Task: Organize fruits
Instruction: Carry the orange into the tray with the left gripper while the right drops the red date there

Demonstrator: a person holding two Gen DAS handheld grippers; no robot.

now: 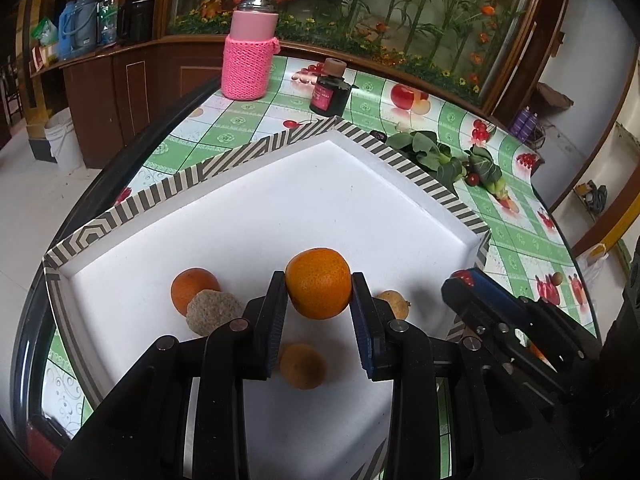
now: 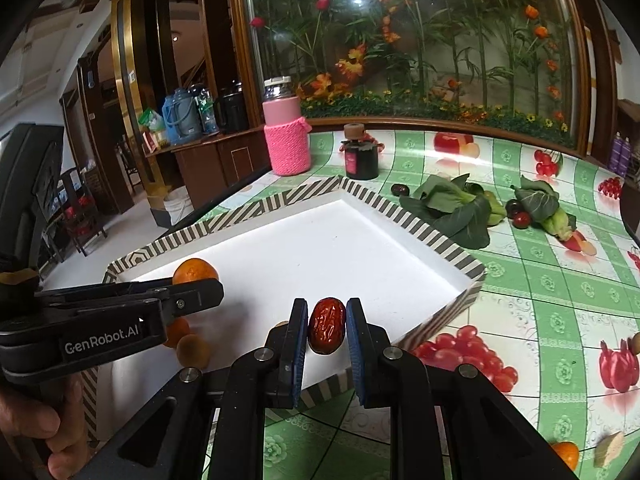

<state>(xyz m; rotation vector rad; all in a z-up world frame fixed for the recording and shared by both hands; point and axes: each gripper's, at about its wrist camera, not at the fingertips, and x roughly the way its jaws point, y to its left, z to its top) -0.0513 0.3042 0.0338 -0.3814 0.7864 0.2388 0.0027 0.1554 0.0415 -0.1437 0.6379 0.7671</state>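
Left wrist: my left gripper [image 1: 319, 294] is clamped on an orange [image 1: 319, 283], hanging over the near end of the white tray [image 1: 224, 160]. Another orange [image 1: 192, 288], a rough tan fruit [image 1: 212, 312] and two more sit right below — release from here and I reckon it lands on them and rolls.

Right wrist: right gripper [image 2: 327, 330] is pinched tight on a red date [image 2: 327, 331], over the tray's near rim. Risk — the grip is on its narrow sides, so it could twist out, or drop outside the rim onto the tablecloth [image 2: 540, 300].
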